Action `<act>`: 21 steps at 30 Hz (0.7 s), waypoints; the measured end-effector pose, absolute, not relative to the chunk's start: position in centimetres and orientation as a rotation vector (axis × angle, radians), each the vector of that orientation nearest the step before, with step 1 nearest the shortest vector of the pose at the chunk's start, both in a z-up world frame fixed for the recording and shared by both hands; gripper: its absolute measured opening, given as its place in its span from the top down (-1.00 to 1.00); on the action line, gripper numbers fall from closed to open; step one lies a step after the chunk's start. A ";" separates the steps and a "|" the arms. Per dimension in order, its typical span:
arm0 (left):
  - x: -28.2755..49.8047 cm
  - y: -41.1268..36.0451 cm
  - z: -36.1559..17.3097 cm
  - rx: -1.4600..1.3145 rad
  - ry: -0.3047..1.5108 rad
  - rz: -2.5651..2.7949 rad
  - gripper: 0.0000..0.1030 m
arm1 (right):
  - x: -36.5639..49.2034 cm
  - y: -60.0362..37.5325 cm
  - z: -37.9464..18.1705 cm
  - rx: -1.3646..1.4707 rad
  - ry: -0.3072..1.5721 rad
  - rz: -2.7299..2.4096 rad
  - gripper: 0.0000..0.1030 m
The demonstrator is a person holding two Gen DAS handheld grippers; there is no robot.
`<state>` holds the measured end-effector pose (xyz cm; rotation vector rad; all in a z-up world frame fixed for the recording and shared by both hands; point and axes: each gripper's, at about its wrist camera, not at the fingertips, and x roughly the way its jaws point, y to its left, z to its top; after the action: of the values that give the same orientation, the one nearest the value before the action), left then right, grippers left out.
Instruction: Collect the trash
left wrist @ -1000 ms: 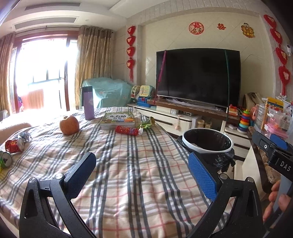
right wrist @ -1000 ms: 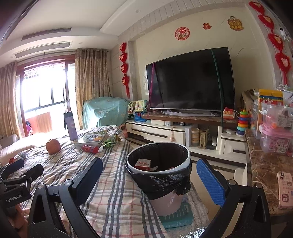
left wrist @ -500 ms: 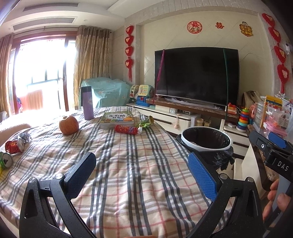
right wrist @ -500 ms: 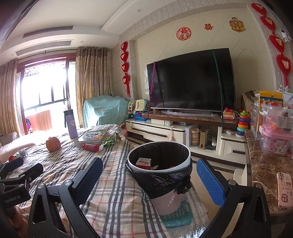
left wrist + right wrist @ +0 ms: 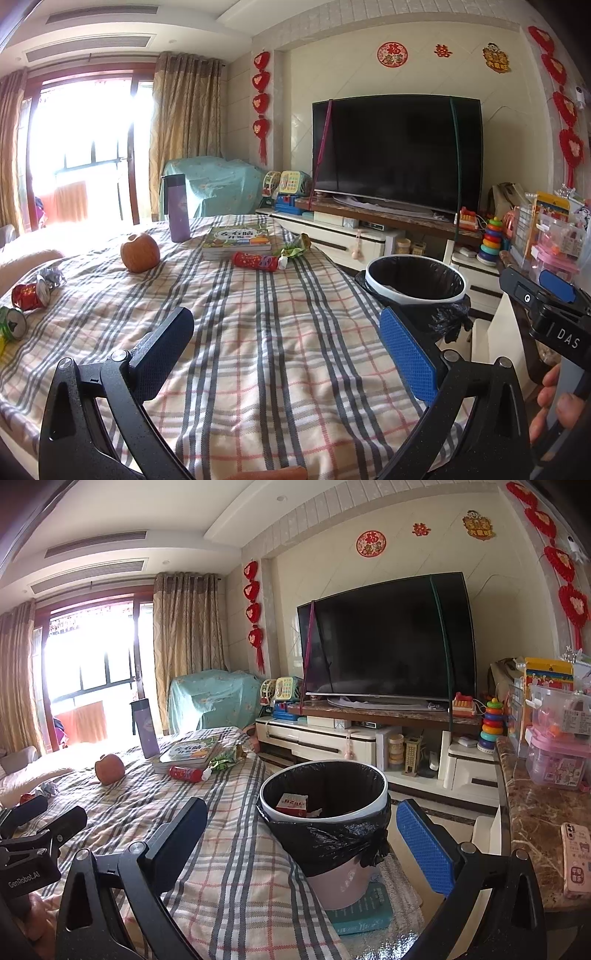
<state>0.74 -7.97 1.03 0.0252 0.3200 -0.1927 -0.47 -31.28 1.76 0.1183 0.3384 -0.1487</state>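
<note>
Plaid cloth point(image 5: 280, 332) covers the tabletop, where a red wrapper point(image 5: 255, 261), green wrapper point(image 5: 295, 251) and crushed cans point(image 5: 27, 296) lie well apart. Both the left gripper point(image 5: 286, 347) and right gripper point(image 5: 301, 834) gape wide, empty. Beside the tabletop stands the bin point(image 5: 364, 786), a red box point(image 5: 291, 804) inside.

— What colours is the blanket point(image 5: 280, 332)?
— Cream, with grey and pink checks. Beside it, the bin point(image 5: 338, 878) is pink with a black bag point(image 5: 328, 840).
— And on the blanket?
— An orange-red apple point(image 5: 140, 252), a purple bottle point(image 5: 178, 208), and a red tube point(image 5: 255, 261).
</note>
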 end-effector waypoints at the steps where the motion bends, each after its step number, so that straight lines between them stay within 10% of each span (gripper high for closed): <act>1: 0.7 -8.0 1.0 0.026 0.320 -0.192 -1.00 | -0.5 -31.3 1.8 0.119 0.339 -0.148 -1.00; 21: 0.5 -8.1 0.9 0.024 0.326 -0.195 -1.00 | -0.7 -30.8 2.1 0.120 0.338 -0.135 -1.00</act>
<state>0.53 -8.14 0.94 0.0242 0.3260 -0.1947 -0.73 -30.81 2.08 0.1201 0.3377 -0.1347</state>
